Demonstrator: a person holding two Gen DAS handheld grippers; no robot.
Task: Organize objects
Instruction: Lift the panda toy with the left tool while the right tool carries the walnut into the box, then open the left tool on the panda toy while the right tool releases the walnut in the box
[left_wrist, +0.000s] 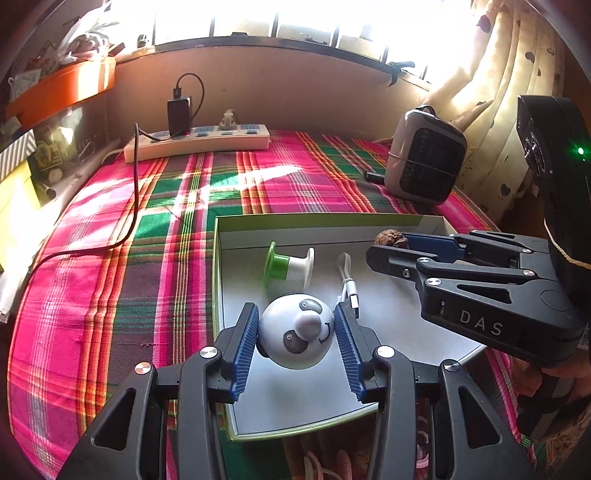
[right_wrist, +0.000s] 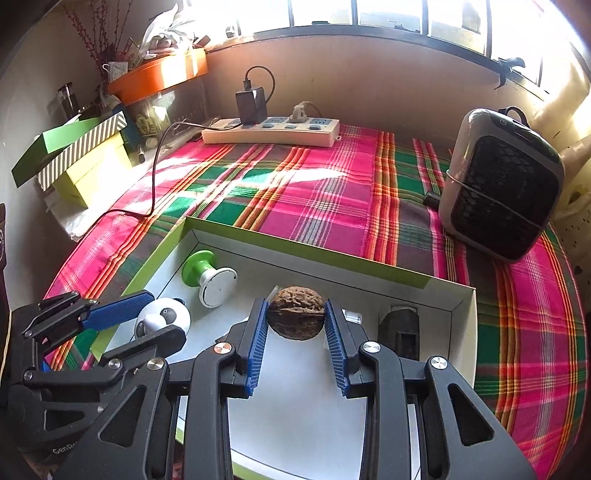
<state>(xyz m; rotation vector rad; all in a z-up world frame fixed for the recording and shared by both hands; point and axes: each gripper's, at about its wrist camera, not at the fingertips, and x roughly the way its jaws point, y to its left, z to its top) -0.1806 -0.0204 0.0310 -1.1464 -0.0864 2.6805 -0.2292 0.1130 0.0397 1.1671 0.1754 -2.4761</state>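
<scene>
A shallow white box with a green rim lies on the plaid cloth. Over its near part my left gripper is shut on a white panda-faced ball. My right gripper is shut on a brown walnut, held above the box floor further right. Inside the box lie a green and white spool, a white USB cable and a dark block.
A white power strip with a black charger and its cord runs along the back wall. A small grey heater stands at the right. Stacked boxes and an orange tray crowd the left.
</scene>
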